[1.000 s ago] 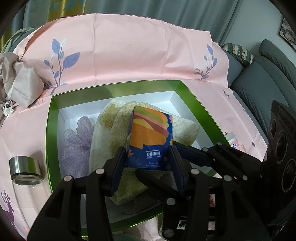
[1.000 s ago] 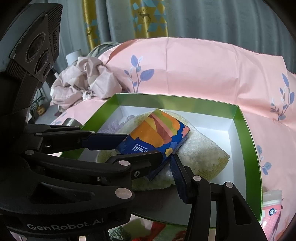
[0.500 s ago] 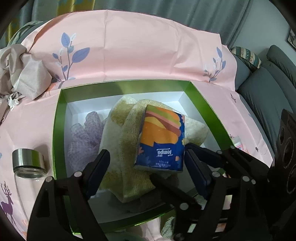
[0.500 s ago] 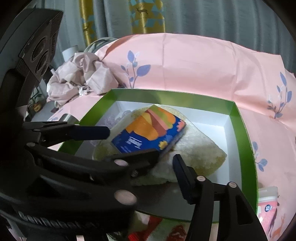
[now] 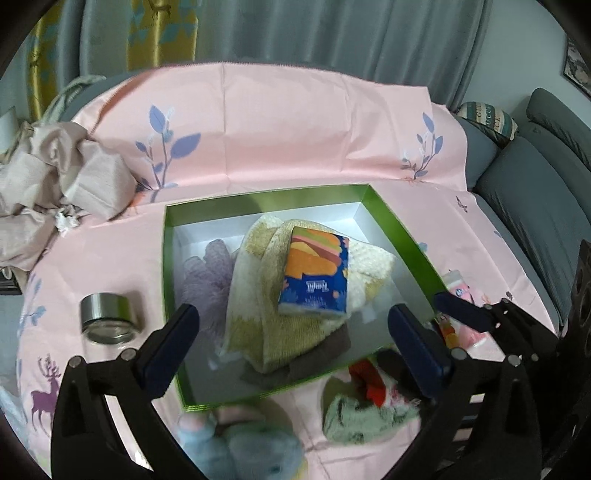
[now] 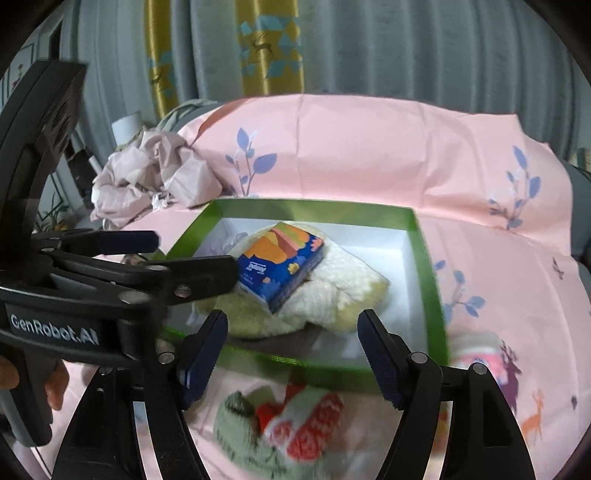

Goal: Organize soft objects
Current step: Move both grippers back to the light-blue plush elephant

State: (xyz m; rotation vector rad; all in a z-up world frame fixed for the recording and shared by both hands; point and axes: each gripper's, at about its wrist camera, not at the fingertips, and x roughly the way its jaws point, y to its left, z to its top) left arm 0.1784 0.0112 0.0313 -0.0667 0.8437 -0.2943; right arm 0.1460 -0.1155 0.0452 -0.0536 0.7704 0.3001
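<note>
Pink leaf-print cloth covers the counter. Ahead of the left tool, whose jaws stand wide and empty, the tissue pack lies on a cream towel inside the green box, seemingly stacked to save room. Below the right tool, also wide, knit socks wait outside, probably next.

Beyond the gripper hang pleated grey-blue curtains with a yellow patterned panel. A grey upholstered sofa lies far right, with a striped cushion upon it.
</note>
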